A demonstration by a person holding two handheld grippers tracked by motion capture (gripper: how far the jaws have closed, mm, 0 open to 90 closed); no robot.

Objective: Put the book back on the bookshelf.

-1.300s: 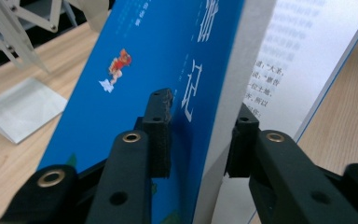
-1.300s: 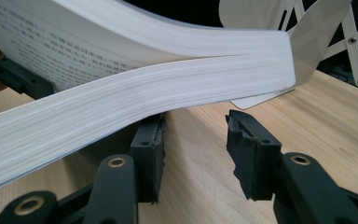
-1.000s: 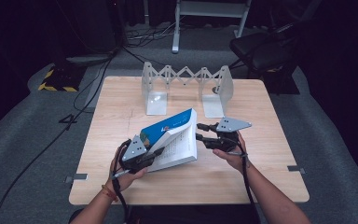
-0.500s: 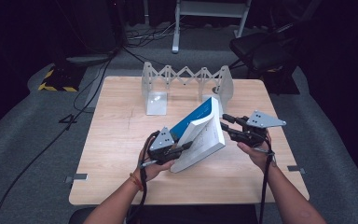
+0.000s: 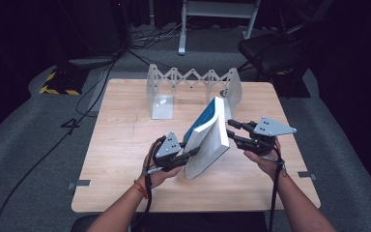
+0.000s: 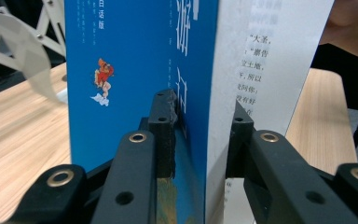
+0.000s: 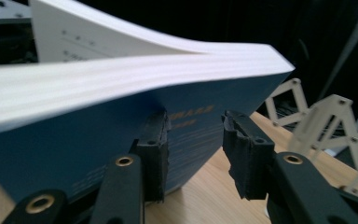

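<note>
1. While the thick blue-covered paperback book (image 5: 207, 140) stands tilted on its lower edge on the pale wooden surface (image 5: 125, 145), just in front of the white metal accordion book rack (image 5: 193, 79), I take the step in hand to be raising it upright for that rack.
2. The left gripper (image 5: 189, 153) has its jaws clamped on the book's near edge, pinching the front cover and a block of pages; that is my one firm hold.
3. The right gripper (image 5: 231, 131) has just been opening its jaws. They stand apart beside the book's cover on the side away from the left gripper; one pad looks to rest on it, the other is clear.
4. To do this well, I would keep the left grip tight, since loose pages fan out behind it.
5. I would use the right jaws as a steadying prop, then slide the book towards the rack's gap without letting it topple.
</note>
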